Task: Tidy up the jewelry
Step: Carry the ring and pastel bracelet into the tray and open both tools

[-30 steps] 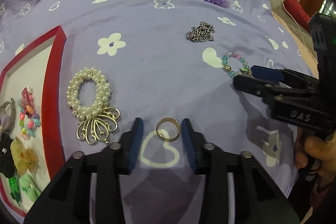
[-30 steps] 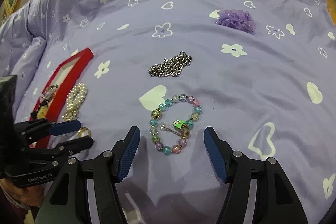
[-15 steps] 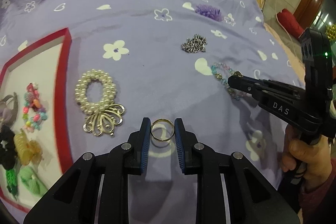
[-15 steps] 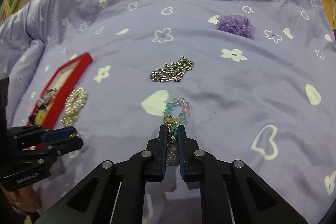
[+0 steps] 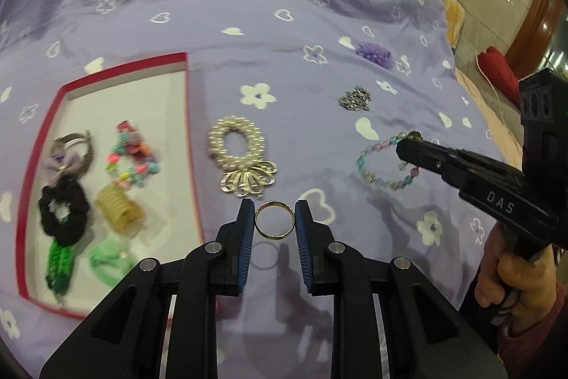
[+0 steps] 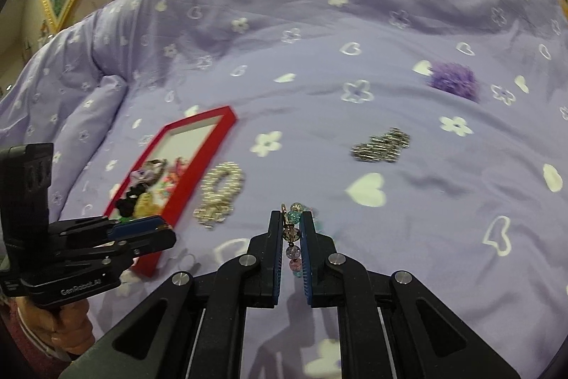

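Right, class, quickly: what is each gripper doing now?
Left gripper: shut on the thin gold ring.
Right gripper: shut on the pastel glass-bead bracelet.

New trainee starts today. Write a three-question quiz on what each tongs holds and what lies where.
1. True or false: the left tongs grip a plain gold ring, lifted above the purple patterned bedspread.
2. What do the right tongs hold?
A. pastel glass-bead bracelet
B. silver chain heap
C. purple fluffy pompom
3. Fill in: the pearl bracelet with a gold flower charm lies ___ the red-rimmed white tray.

Key: 1 true; 2 A; 3 outside, beside it.
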A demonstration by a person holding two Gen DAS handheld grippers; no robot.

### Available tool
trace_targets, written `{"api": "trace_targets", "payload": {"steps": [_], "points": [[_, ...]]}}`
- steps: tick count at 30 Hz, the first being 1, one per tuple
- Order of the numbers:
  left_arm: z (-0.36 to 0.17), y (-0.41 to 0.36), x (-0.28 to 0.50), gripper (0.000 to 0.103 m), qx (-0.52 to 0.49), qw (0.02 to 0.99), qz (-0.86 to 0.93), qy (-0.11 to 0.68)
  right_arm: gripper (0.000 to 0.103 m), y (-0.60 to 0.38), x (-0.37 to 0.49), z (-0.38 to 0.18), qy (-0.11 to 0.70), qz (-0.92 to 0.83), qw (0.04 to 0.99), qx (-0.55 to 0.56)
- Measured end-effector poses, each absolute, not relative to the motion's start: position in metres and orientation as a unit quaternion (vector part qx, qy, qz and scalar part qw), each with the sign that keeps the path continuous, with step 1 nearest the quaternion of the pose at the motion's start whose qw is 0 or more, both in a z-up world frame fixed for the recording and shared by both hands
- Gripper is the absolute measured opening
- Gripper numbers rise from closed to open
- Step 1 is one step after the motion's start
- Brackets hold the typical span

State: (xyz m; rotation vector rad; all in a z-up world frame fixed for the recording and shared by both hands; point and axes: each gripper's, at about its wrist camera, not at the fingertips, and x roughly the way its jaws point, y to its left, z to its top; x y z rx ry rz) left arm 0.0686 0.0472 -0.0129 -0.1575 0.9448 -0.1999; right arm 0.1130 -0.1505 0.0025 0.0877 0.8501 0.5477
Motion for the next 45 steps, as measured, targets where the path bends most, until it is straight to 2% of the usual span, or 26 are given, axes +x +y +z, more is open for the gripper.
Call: {"api": "trace_targets", "payload": {"steps": [25,45], "points": [[-0.007,0.173,0.016,0.021,-0.145,0.889,0.025,0.434,0.009,-0.029,0.079,0.030,0.387,0.386,0.837,0.012],[-0.033,0.219,0.023,0.021,-0.149,0.881,0.072,0.442,0.009,0.049,0.073,-0.008,0.425,0.430,0.796,-0.020]]}}
